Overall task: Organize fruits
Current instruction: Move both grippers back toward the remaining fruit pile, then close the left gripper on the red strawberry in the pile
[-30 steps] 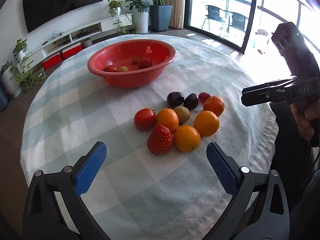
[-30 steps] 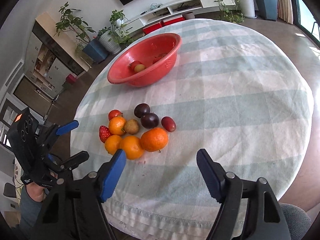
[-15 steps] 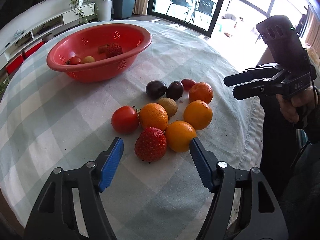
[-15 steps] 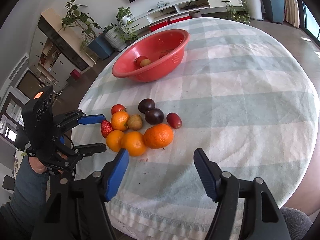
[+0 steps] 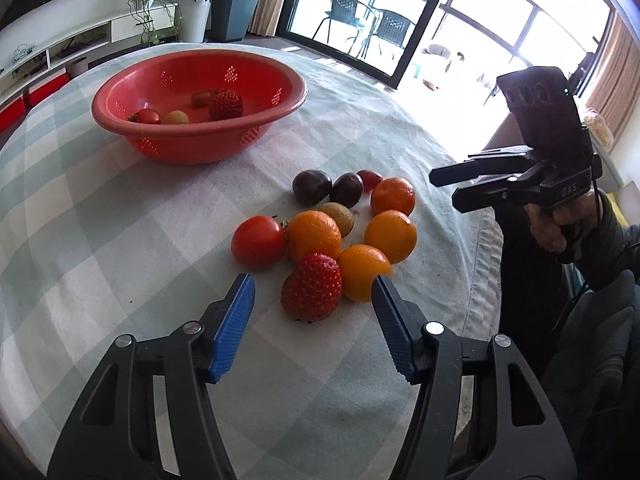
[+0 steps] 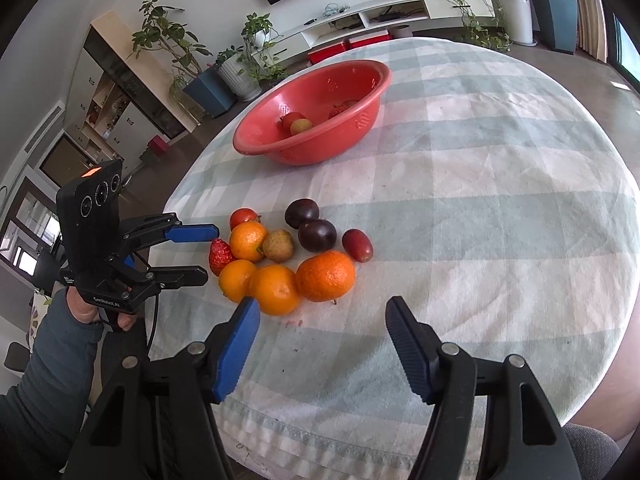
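Left gripper (image 5: 312, 292) (jaws just narrowing, still spread) has the strawberry (image 5: 311, 287) between its fingertips, untouched.

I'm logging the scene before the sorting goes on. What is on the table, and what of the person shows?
bowl: 1, red, perforated, far side of table
fruits in bowl: a strawberry, a small tomato, a yellowish fruit, one reddish fruit behind
oranges: 4, orange, in the cluster near the table edge
tomato: 1, red, cluster's left end in the left wrist view
loose strawberry: 1, red, nearest the left tongs
dark plums: 2, purple, far side of cluster
small red oblong fruit: 1, beside the plums
brownish fruit: 1, middle of cluster
tablecloth: 1, pale green and white check
left tongs: blue pads, have been closing, empty, either side of the loose strawberry
right tongs: open, empty, above the cloth
hands: 2, on the handles
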Motion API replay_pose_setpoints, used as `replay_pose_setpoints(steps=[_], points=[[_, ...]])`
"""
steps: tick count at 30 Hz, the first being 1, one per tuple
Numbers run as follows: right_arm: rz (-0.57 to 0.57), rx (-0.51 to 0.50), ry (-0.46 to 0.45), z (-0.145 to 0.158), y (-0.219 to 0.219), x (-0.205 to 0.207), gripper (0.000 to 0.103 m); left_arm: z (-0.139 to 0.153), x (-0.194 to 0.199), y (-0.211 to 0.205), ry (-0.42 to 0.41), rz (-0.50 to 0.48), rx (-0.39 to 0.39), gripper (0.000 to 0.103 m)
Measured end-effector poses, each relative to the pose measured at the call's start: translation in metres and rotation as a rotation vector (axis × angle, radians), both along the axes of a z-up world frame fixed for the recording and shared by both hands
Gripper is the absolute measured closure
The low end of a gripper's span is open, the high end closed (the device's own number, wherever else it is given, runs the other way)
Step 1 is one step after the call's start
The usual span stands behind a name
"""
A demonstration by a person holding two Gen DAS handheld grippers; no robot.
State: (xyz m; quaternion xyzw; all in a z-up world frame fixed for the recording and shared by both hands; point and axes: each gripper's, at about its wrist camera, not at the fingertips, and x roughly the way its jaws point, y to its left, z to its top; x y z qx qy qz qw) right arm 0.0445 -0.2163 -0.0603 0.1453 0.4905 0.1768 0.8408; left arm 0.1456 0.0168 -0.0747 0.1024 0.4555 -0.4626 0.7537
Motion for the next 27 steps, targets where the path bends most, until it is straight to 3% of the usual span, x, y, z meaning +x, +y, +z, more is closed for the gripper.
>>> replay_pose_setpoints(steps=[3, 5, 14, 21, 27], points=[[0.006, 0.000, 0.003, 0.000, 0.001, 0.000, 0.036, -0.009, -0.001, -0.003, 0.010, -0.012, 0.023, 0.056], [0.008, -0.002, 0.003, 0.000, 0.002, 0.001, 0.036, -0.011, 0.000, -0.004, 0.016, -0.019, 0.020, 0.059], [0.010, -0.009, 0.004, 0.000, 0.003, 0.000, 0.037, -0.011, 0.006, -0.006, 0.032, -0.041, 0.028, 0.059], [0.015, -0.010, 0.013, -0.002, 0.004, 0.000, 0.037, -0.012, 0.007, -0.012, 0.055, -0.101, 0.046, 0.072], [0.011, -0.013, 0.014, -0.002, 0.004, 0.000, 0.038, -0.013, 0.007, -0.011, 0.048, -0.094, 0.036, 0.072]])
